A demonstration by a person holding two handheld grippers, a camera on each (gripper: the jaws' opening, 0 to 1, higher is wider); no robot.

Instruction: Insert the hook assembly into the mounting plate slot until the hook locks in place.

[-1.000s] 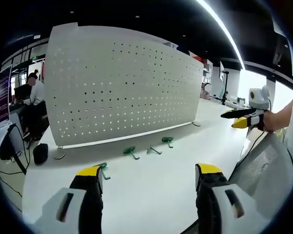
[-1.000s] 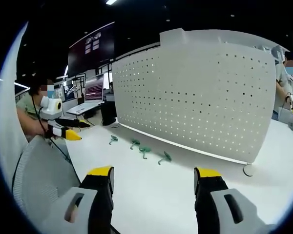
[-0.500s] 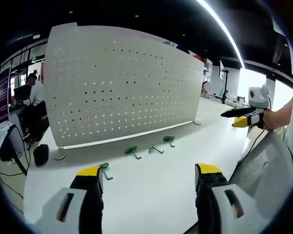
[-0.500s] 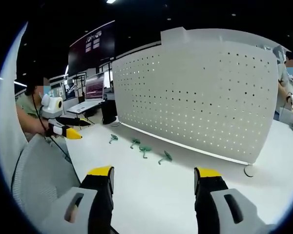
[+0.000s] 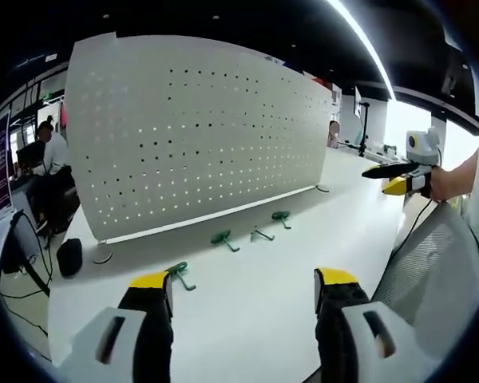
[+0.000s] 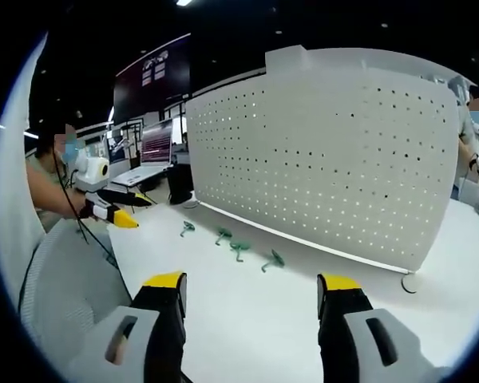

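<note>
A: Which way do the hooks lie from the left gripper (image 5: pixel 243 299)?

B: Ahead, on the white table (image 5: pixel 247 311). Four green hooks in a loose row in front of the pegboard (image 5: pixel 191 136) — going left to right in the left gripper view: hook one (image 5: pixel 178 273) at about 11 o'clock, just off the tip of the left jaw; hook two (image 5: pixel 222 238) at 12; hook three (image 5: pixel 261 234) just past 12; hook four (image 5: pixel 282 216) toward 1 o'clock, farthest off.

A: And the jaws?

B: Spread wide, nothing between them. The right gripper (image 6: pixel 251 299) stands the same — wide and empty.

A: Which gripper is nearer?

B: I'd judge the left, for hook one. From the right gripper view the row sits around 11 to 12 o'clock, well apart from the jaws, with the near hook (image 6: pixel 271 259) closest and the others trailing left. The left gripper also shows there at 9 o'clock, held above the table edge.

A: Long axis?

B: Each hook's shank seems to run slantwise to the board's foot, head end toward the board — too small to be sure. A reach for hook one would need the jaws turned across that shank.

A: What can't you make out?

B: Which hole or slot in the pegboard is meant — the board stands upright, all holes look alike. The hooks' locking ends are too small to read. The board's far end is cut off by the view's curve.
</note>
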